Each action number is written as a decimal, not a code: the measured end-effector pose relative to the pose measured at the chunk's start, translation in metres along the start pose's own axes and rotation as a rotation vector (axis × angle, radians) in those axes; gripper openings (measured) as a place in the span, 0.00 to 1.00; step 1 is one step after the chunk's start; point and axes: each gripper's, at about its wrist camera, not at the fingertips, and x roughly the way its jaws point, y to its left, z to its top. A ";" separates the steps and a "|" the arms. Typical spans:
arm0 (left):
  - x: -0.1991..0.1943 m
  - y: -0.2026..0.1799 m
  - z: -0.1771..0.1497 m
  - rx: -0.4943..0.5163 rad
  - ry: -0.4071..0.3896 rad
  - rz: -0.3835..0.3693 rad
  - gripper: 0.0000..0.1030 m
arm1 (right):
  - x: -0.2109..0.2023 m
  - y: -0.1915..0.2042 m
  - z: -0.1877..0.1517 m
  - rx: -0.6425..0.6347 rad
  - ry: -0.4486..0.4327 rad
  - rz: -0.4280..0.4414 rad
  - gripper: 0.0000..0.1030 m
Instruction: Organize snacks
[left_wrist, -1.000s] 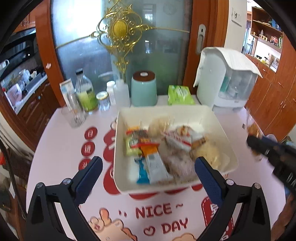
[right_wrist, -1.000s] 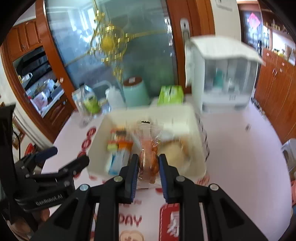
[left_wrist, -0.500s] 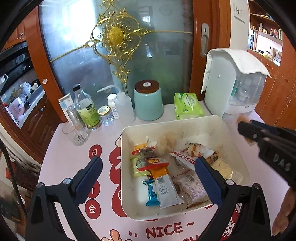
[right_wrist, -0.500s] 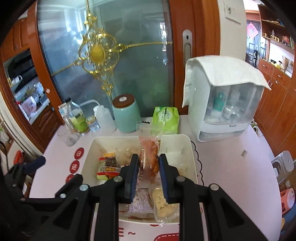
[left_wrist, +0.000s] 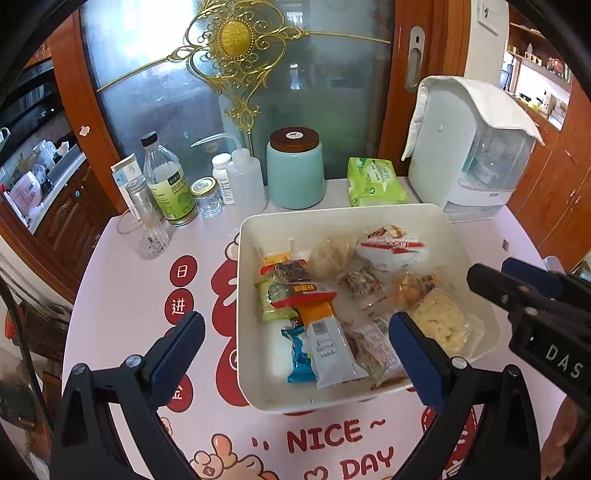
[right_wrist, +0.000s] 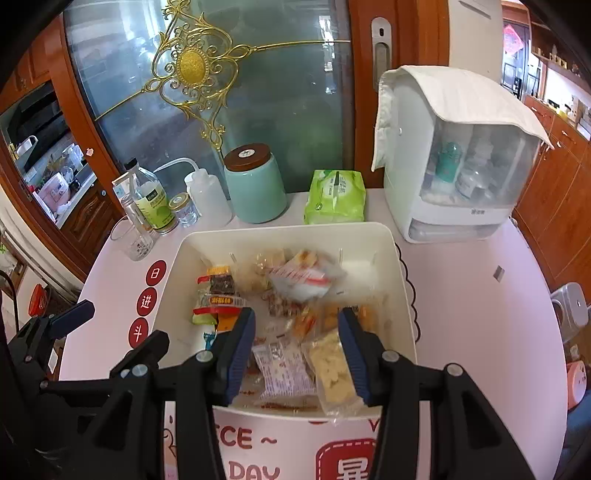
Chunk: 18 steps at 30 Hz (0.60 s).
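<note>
Two views, left wrist first. I hold my left gripper (left_wrist: 293, 349) low over the near edge of the table (left_wrist: 122, 295), its blue fingers (left_wrist: 177, 345) spread wide with nothing between them. One finger sits over the pink tablecloth, the other over the near right part of the white tray (left_wrist: 247, 321). The tray holds the snacks (left_wrist: 325, 295), a loose heap of wrapped packets. My right gripper (left_wrist: 517, 291) reaches in from the right edge, above the tray's right rim.

Behind the tray stand a teal jar (left_wrist: 295, 171), a green tissue pack (left_wrist: 375, 181), a white dispenser (left_wrist: 472, 147) draped with a cloth, and bottles (left_wrist: 166, 184) at the left. A glass door with gold scrollwork closes off the back.

From the right wrist, my right gripper (right_wrist: 297, 354) hovers over the tray's (right_wrist: 177, 273) near side, jaws parted and empty, with the snacks (right_wrist: 291, 295) lying below and between the fingers. My left gripper (right_wrist: 110, 328) shows at the lower left, beside the tray. Wooden cabinets line the room on the right.
</note>
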 end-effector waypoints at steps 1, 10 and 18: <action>-0.004 0.000 -0.002 0.002 -0.004 0.000 0.97 | -0.002 0.000 -0.002 0.006 0.002 0.001 0.46; -0.047 0.000 -0.038 0.009 -0.017 0.001 0.97 | -0.035 -0.004 -0.046 0.067 0.008 0.005 0.46; -0.091 0.001 -0.090 -0.034 -0.005 0.010 0.97 | -0.072 -0.015 -0.110 0.107 0.033 0.012 0.46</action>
